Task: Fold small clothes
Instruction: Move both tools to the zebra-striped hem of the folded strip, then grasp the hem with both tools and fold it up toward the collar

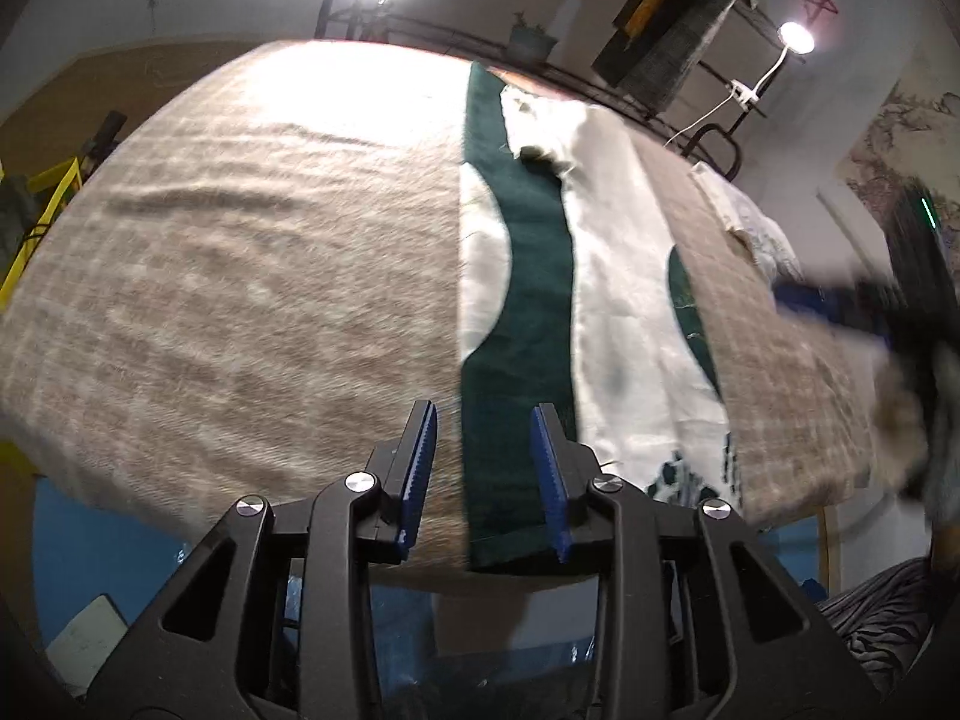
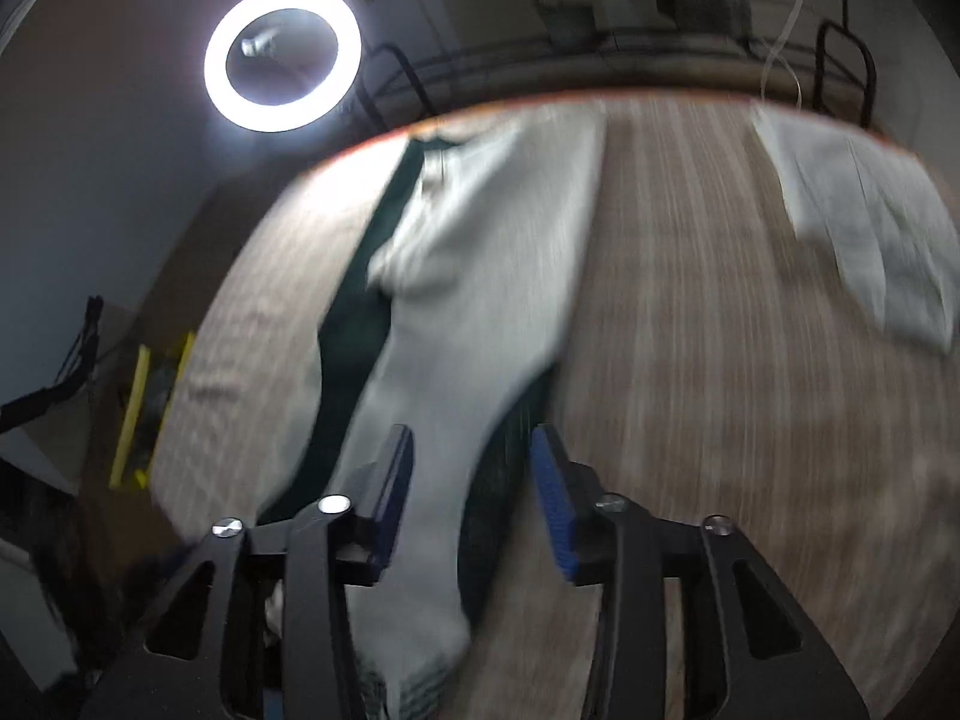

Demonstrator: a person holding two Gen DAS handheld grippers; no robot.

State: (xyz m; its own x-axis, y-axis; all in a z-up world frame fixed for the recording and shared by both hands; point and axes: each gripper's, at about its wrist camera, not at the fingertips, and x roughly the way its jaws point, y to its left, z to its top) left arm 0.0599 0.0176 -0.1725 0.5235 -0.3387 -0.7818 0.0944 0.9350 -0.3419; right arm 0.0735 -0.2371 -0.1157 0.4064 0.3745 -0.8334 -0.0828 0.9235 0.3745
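A white and dark green garment (image 1: 618, 300) lies stretched out lengthwise on the beige checked table cover (image 1: 240, 270). My left gripper (image 1: 485, 420) is open at the near edge, with the garment's dark green strip (image 1: 510, 420) lying flat below the gap between its jaws. The right gripper (image 1: 840, 306) shows as a blur at the right of that view. In the right wrist view, which is blurred, the right gripper (image 2: 474, 444) is open above the garment (image 2: 480, 276), and its pads press on nothing.
A folded white cloth (image 1: 750, 222) (image 2: 870, 240) lies at the table's far right. A ring light (image 2: 282, 57) and a small lamp (image 1: 795, 39) shine behind the table, by a metal rack (image 1: 720, 0). A yellow frame (image 1: 54, 204) stands off the left edge.
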